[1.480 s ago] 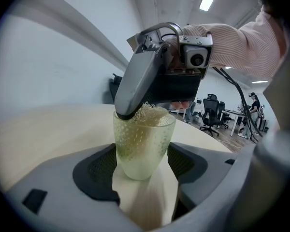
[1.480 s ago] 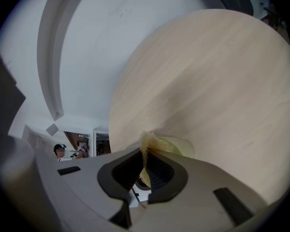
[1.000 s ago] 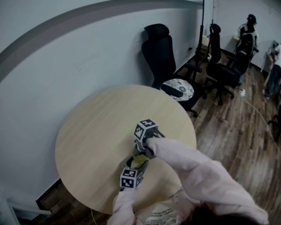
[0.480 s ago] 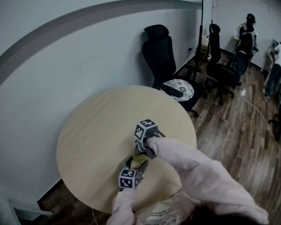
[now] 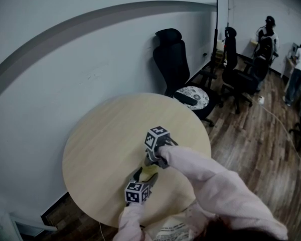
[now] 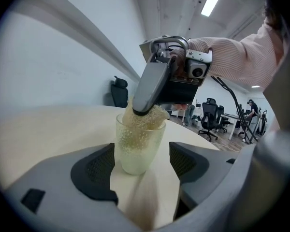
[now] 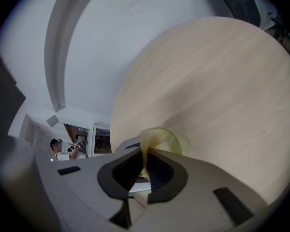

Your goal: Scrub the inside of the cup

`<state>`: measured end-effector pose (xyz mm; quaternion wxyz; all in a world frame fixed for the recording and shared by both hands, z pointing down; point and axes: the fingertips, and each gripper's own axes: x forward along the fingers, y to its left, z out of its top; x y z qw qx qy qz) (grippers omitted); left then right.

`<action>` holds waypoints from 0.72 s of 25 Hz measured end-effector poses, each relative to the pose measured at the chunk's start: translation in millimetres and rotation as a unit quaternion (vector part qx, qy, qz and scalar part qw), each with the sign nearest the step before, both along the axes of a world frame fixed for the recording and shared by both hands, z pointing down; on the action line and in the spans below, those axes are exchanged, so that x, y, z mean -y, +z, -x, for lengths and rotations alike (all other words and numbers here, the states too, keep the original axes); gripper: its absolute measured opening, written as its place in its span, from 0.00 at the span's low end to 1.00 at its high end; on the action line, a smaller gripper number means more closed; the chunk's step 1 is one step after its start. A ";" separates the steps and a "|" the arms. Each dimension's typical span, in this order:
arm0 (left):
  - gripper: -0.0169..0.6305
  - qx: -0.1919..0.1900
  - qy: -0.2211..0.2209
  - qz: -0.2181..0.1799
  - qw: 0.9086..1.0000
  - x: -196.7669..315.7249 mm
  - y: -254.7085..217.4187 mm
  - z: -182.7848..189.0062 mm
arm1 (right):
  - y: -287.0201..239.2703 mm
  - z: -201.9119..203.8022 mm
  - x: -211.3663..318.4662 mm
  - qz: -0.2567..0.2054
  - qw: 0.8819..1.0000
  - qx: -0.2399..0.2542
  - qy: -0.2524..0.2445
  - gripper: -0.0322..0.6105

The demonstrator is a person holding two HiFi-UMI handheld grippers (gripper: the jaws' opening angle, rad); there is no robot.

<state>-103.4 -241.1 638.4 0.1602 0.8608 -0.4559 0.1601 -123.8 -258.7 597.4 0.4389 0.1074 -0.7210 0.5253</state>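
Observation:
A pale, frosted cup (image 6: 137, 151) stands upright on the round table (image 5: 100, 134). My left gripper (image 6: 141, 161) is open, its pads on either side of the cup's lower half; a narrow gap shows at the right pad. My right gripper (image 7: 145, 161) comes down from above, shut on a yellowish sponge (image 7: 147, 139). The sponge (image 6: 144, 120) fills the cup's mouth and reaches down inside. In the head view both marker cubes sit close together over the cup (image 5: 149, 172), left gripper (image 5: 142, 178) nearer me and right gripper (image 5: 150, 163) beyond it.
The table's near edge lies just behind my left hand. A black office chair (image 5: 173, 59) and a patterned stool (image 5: 191, 97) stand past the table's far side. More chairs and people (image 5: 296, 69) are at the far right, and a white wall runs along the left.
My left gripper's marker cube has shifted slightly toward me and to the left in the head view. The right gripper and the cup stay where they were.

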 end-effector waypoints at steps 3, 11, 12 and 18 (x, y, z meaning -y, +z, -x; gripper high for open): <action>0.56 0.001 -0.003 0.005 1.000 -6.9 -2.4 5.1 | -5.2 -1.8 -1.4 -0.006 1.000 0.005 -0.006 0.08; 0.34 -0.004 -0.039 -0.012 0.999 -20.0 -16.1 20.3 | -19.4 -17.5 -3.8 -0.050 0.997 0.035 -0.041 0.08; 0.32 -0.004 -0.043 -0.013 0.999 -21.7 -17.5 21.5 | -21.3 -19.2 -4.4 -0.052 0.997 0.042 -0.041 0.08; 0.24 -0.006 -0.066 -0.018 0.998 -34.9 -28.4 26.0 | -32.4 -29.5 -10.1 -0.087 0.990 0.096 -0.052 0.08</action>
